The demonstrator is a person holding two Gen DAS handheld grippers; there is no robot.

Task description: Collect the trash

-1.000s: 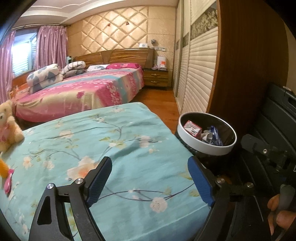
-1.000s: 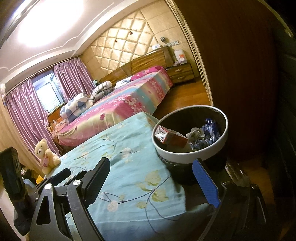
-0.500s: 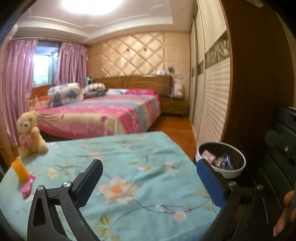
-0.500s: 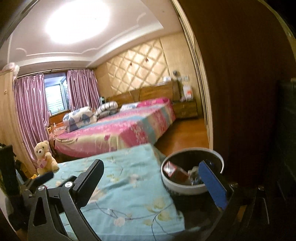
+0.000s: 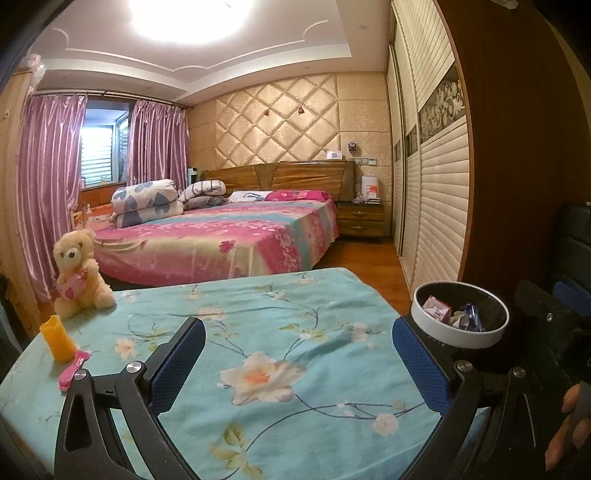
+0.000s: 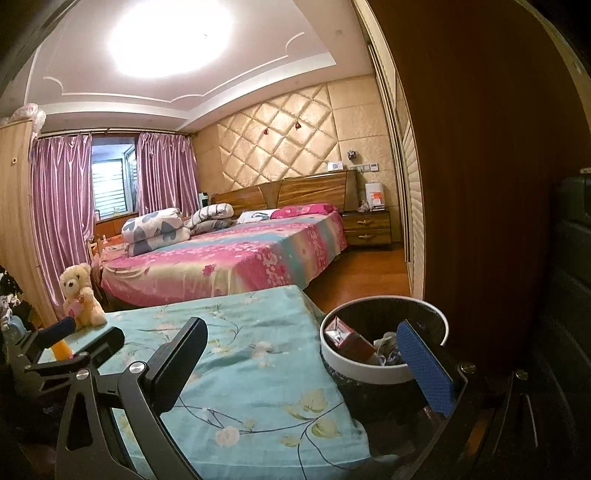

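Bedroom; both grippers level, jaws spread.

Counts from both wrist views:
- 2 grippers: left gripper, right gripper, 2 fingers each
- 1 bin; inside, 1 red box, plus crumpled wrappers, number can't be told
- 1 floral table
- 1 teddy
- 1 orange cup
- 1 pink brush
- 1 bed
- 2 rolled quilts
- 1 nightstand
- 2 curtains
- 1 ceiling light
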